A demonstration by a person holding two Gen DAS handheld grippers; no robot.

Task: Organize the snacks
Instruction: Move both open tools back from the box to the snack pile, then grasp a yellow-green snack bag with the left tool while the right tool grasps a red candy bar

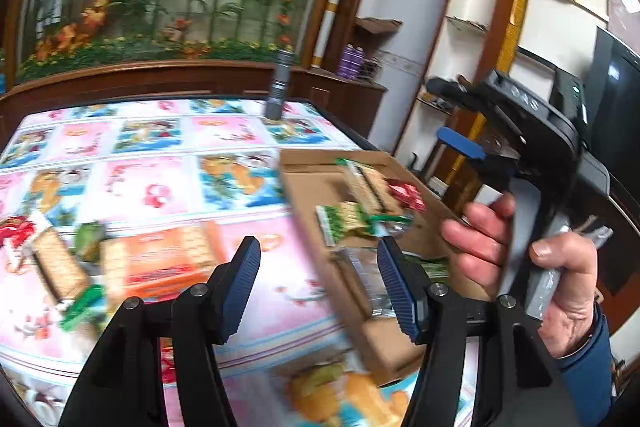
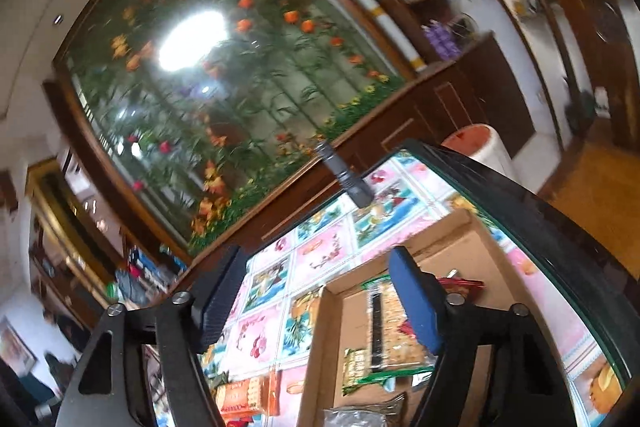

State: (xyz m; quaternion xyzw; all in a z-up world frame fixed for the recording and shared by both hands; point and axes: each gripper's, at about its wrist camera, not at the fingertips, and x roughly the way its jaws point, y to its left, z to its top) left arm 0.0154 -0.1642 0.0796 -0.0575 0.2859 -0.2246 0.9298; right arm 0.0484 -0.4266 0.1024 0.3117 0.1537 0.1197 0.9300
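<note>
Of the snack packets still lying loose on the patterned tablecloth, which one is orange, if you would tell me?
The flat rectangular orange biscuit packet, just beyond the left gripper. Its neighbours to the left, the clear-wrapped biscuit packets, have red and green ends.

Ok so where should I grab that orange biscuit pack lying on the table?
Grip the orange biscuit pack across its narrow width near the middle, coming down from above. It lies flat on the table, long sides clear, and the open left gripper faces it.

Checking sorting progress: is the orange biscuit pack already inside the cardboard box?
No. In the left wrist view the orange pack lies on the tablecloth, left of the box.
</note>
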